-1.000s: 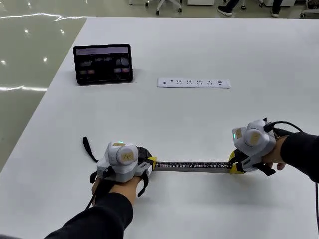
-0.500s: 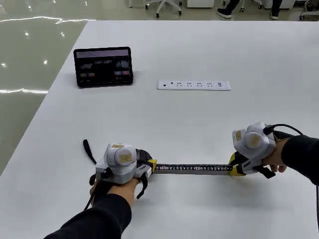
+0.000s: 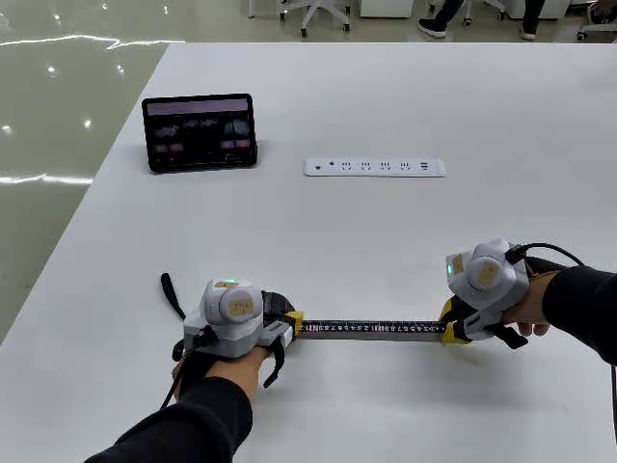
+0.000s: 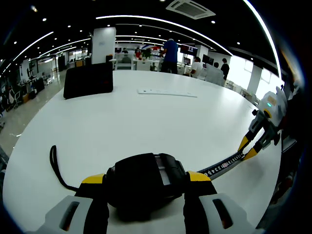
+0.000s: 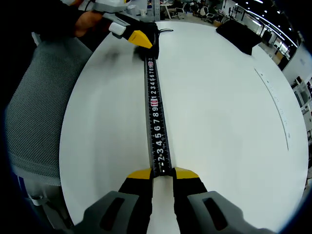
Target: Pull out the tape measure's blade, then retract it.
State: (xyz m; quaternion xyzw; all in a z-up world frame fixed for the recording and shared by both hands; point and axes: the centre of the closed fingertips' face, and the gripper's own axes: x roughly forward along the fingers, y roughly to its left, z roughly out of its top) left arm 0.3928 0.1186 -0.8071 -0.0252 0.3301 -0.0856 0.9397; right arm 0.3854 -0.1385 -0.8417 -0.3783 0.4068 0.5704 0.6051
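The tape measure's black case (image 3: pixel 277 306) rests on the white table with my left gripper (image 3: pixel 286 323) shut on it. In the left gripper view the case (image 4: pixel 145 181) sits between the yellow-tipped jaws of the left gripper (image 4: pixel 146 179). Its black blade (image 3: pixel 371 329) lies pulled out flat to the right, about 15 cm of numbers showing (image 5: pixel 155 112). My right gripper (image 3: pixel 449 324) is shut on the blade's end, the blade running out from the right gripper (image 5: pixel 162 172). A black wrist strap (image 3: pixel 172 290) trails left of the case.
A dark tablet (image 3: pixel 200 131) stands at the back left, near the table's left edge. A white power strip (image 3: pixel 375 167) lies flat beyond the blade. The white table (image 3: pixel 386 241) stretches bare between them and the grippers. A cable runs from the right gripper.
The right gripper has crept slightly left toward the case with the blade end. The left gripper and case hold still. The head view has tipped a little.
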